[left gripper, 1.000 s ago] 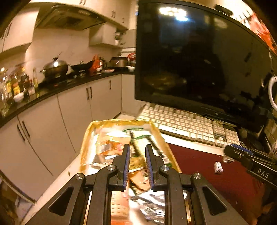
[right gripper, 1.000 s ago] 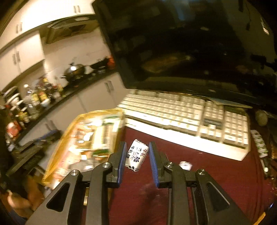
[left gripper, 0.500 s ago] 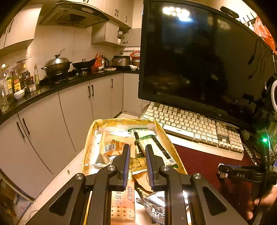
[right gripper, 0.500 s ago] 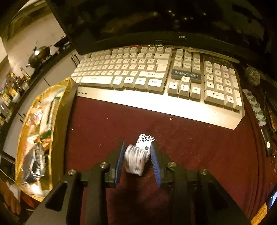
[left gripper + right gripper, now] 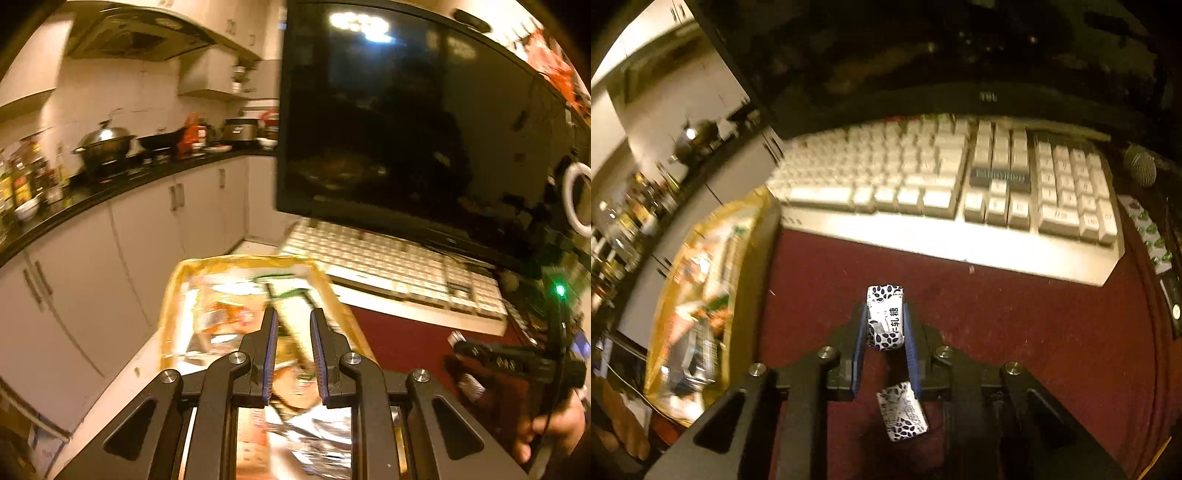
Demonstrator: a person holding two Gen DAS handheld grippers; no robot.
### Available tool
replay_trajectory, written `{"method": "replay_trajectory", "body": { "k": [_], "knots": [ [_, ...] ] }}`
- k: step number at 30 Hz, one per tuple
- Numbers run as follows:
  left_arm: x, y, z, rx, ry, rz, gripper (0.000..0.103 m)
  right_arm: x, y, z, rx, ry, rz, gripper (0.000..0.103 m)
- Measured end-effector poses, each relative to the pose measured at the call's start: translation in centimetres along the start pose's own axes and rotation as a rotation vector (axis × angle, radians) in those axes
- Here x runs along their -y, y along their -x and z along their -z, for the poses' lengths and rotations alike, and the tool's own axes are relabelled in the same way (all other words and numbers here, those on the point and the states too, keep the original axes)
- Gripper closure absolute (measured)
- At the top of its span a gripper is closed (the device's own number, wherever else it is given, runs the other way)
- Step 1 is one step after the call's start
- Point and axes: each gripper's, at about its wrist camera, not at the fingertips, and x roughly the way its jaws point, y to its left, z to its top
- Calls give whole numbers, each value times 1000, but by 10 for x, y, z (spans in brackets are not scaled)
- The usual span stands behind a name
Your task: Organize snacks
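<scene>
My right gripper (image 5: 885,314) is shut on a small white candy with a dark leaf print (image 5: 885,319), held just above the dark red mat (image 5: 1015,332). A second candy of the same kind (image 5: 903,411) lies on the mat under the jaws. The golden tray (image 5: 665,295) with several snack packets sits to the left. In the left wrist view my left gripper (image 5: 293,332) hovers over the golden tray (image 5: 173,295), shut with nothing between its pads. The right gripper (image 5: 498,360) shows at the right, low over the mat.
A white keyboard (image 5: 942,184) lies behind the mat under a large dark monitor (image 5: 406,129). A microphone (image 5: 1139,164) sits at the far right. A person's hand (image 5: 554,432) holds the right gripper. Kitchen cabinets and a cluttered counter (image 5: 110,177) lie to the left.
My right gripper has sunk toward the red mat, tipped downward and closed on the candy. A second candy now shows beneath its jaws. The left gripper has barely shifted over the tray.
</scene>
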Motion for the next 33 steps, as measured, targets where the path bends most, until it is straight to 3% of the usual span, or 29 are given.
{"method": "replay_trajectory", "body": {
  "k": [2, 5, 8, 11, 14, 19, 20, 22, 24, 30, 33],
  "knots": [
    [15, 2, -3, -21, -28, 76, 85, 6, 12, -3, 31, -15, -4, 84],
    [46, -2, -1, -121, -75, 249, 85, 16, 26, -5, 66, -28, 26, 84],
    [85, -21, 9, -282, -91, 414, 85, 32, 42, -5, 101, -63, 40, 84],
    [118, -46, 23, -428, -82, 515, 85, 41, 50, -5, 134, -72, 75, 84],
    [143, -65, 34, -508, -96, 522, 85, 51, 54, -4, 149, -84, 71, 84],
    [169, -91, 47, -583, -122, 467, 84, 57, 54, -2, 153, -96, 38, 84],
    [172, -94, 49, -592, -121, 451, 82, 57, 55, -2, 155, -93, 29, 84],
    [178, -96, 52, -578, -138, 408, 66, 55, 56, -2, 161, -89, 17, 84],
    [182, -99, 52, -558, -156, 377, 61, 53, 58, -2, 167, -84, 9, 84],
    [195, -111, 58, -523, -210, 336, 61, 57, 61, -2, 179, -97, 5, 84],
    [194, -111, 60, -509, -218, 335, 80, 59, 61, -2, 180, -104, 6, 84]
  ]
}}
